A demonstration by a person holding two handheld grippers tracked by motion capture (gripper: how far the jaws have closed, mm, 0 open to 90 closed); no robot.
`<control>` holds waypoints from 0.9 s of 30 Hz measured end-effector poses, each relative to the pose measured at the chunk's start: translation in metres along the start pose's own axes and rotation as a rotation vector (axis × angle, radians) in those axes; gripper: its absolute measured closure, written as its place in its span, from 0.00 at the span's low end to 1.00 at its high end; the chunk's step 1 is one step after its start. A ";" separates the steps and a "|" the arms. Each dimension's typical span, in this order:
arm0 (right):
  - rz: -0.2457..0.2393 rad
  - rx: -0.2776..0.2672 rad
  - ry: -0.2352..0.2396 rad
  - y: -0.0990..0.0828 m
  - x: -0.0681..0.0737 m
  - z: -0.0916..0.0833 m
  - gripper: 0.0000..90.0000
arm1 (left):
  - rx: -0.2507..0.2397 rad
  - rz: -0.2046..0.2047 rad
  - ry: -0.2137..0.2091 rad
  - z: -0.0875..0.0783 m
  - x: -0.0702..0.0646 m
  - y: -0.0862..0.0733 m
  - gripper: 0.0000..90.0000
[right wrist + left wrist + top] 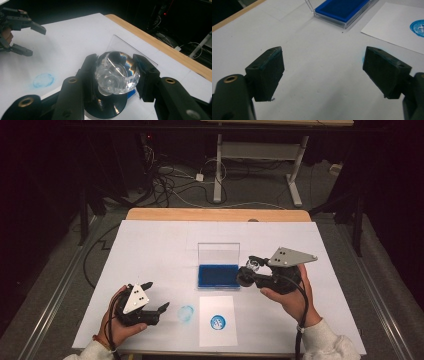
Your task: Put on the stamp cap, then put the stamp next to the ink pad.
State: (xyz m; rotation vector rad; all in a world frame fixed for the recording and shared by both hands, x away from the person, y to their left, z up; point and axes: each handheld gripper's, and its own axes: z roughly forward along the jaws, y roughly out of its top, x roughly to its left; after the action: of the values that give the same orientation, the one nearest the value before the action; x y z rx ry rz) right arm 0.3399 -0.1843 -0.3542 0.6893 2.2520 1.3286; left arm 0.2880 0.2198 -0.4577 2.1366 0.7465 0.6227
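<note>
Crystal-handled stamp [116,75] clamped in right jaws, left jaws wide

You have two tools in hand: the left tool [150,296] with nothing between its jaws, and the right tool [248,270] clamped on the one stamp [117,72], a clear faceted knob on a dark round base. On the worktop [150,250] you have one ink pad [218,275], blue, in a clear case with its one lid [218,253] standing open. There is one sheet of paper [218,330] near you, carrying one blue round print [217,322]. You also have one blue smudge [186,314] on the worktop's white cover, left of the sheet.
</note>
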 end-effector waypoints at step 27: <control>0.037 0.139 -0.075 0.010 -0.048 0.025 0.64 | 0.041 0.002 0.014 0.004 -0.002 -0.005 0.19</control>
State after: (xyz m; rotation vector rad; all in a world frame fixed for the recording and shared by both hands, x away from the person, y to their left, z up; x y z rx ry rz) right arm 0.3945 -0.1924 -0.3511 0.8191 2.2969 1.1507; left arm 0.2879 0.2188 -0.4642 2.1723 0.7711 0.6295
